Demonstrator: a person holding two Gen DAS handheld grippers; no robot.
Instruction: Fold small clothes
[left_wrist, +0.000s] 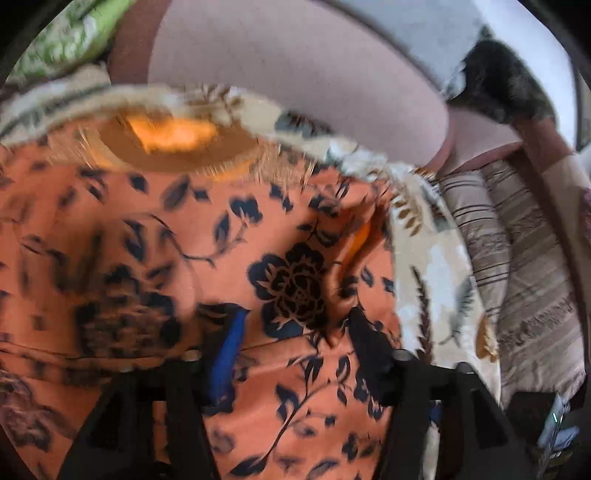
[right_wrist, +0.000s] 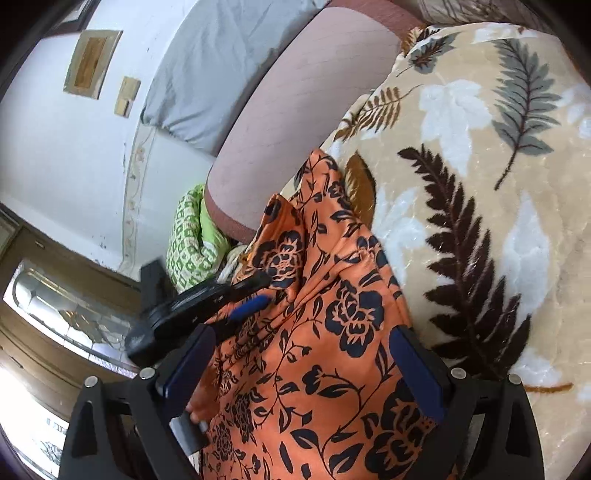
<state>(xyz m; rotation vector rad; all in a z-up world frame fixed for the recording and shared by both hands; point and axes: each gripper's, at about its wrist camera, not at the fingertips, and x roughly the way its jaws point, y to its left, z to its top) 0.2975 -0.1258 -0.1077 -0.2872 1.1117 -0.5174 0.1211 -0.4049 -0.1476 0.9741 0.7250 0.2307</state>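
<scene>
Fingers: left gripper (left_wrist: 291, 332) spread wide, cloth between the fingers but not pinched; right gripper (right_wrist: 299, 373) likewise wide apart, holding nothing.
Cloth: orange floral garment (right_wrist: 332, 332) lies rumpled on the blanket (right_wrist: 480, 166), directly under and ahead of both grippers.
Axis: long axis runs away from right fingers, toward the pillow (right_wrist: 280, 122).
Nearer: left gripper, seen at the garment's side edge in right view; blur prevents judging contact.
Beyond: green cloth (right_wrist: 188, 236) well apart.

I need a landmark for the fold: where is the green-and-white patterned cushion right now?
In the right wrist view the green-and-white patterned cushion lies left of centre, beside the orange floral garment; the left wrist view shows it top left.
</scene>
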